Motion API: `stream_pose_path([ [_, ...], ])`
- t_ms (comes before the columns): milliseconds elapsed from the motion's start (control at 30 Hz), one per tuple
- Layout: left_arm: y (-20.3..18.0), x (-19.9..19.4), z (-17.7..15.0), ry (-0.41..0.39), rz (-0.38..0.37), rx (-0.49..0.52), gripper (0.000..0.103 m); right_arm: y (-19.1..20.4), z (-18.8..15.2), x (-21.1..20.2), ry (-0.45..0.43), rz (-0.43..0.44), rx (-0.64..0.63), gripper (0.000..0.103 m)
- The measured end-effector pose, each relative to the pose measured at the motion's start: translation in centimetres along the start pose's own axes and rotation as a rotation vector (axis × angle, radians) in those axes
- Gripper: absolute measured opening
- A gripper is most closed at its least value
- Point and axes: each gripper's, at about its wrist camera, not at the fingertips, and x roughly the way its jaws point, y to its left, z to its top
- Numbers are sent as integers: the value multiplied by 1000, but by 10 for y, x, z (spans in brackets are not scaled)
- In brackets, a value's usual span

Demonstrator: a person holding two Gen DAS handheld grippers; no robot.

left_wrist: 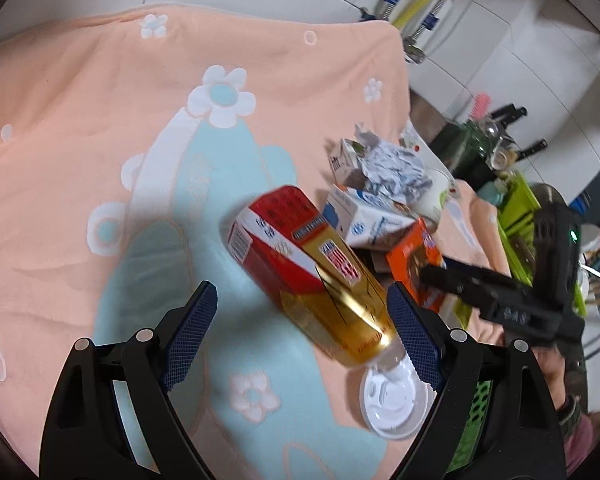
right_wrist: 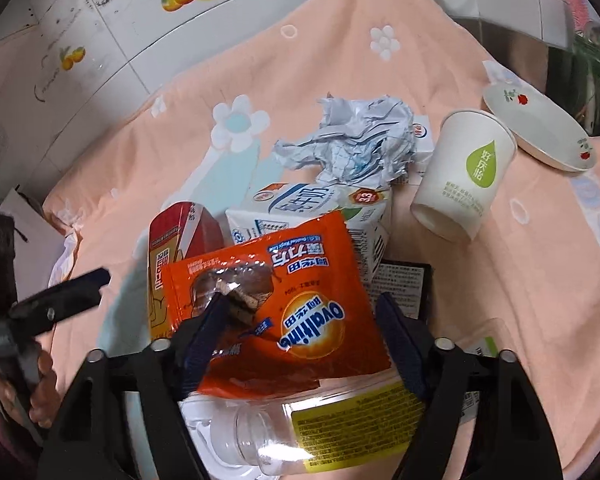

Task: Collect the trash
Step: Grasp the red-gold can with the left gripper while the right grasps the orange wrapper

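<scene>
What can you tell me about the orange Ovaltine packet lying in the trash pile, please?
The orange Ovaltine packet is a flat, glossy foil or plastic sachet with white lettering, a blue logo oval and a clear window showing brown pieces. It lies face up, print upside down to the right wrist camera, atop a white milk carton, a red and gold carton and a clear plastic bottle. The right gripper straddles it, jaws apart, the left finger resting at its window.

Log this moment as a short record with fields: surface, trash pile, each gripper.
surface: peach flowered cloth
trash pile: red and gold carton, milk carton, crumpled paper, orange packet, paper cup on its side
left gripper: open, beside the red and gold carton
right gripper: open, around the orange packet
also: saucer, clear bottle
</scene>
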Motion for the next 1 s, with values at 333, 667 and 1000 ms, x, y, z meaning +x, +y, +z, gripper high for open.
stream_pose_path([
  [333, 0, 26, 15, 44, -3, -84, 86, 8, -11, -15, -38, -9, -23, 30],
  [667, -1, 55, 22, 73, 43, -161, 86, 11, -27, -53, -132, -58, -27, 21],
  [1000, -6, 77, 23, 100, 85, -191, 84, 17, -61, -106, -238, -62, -15, 20],
])
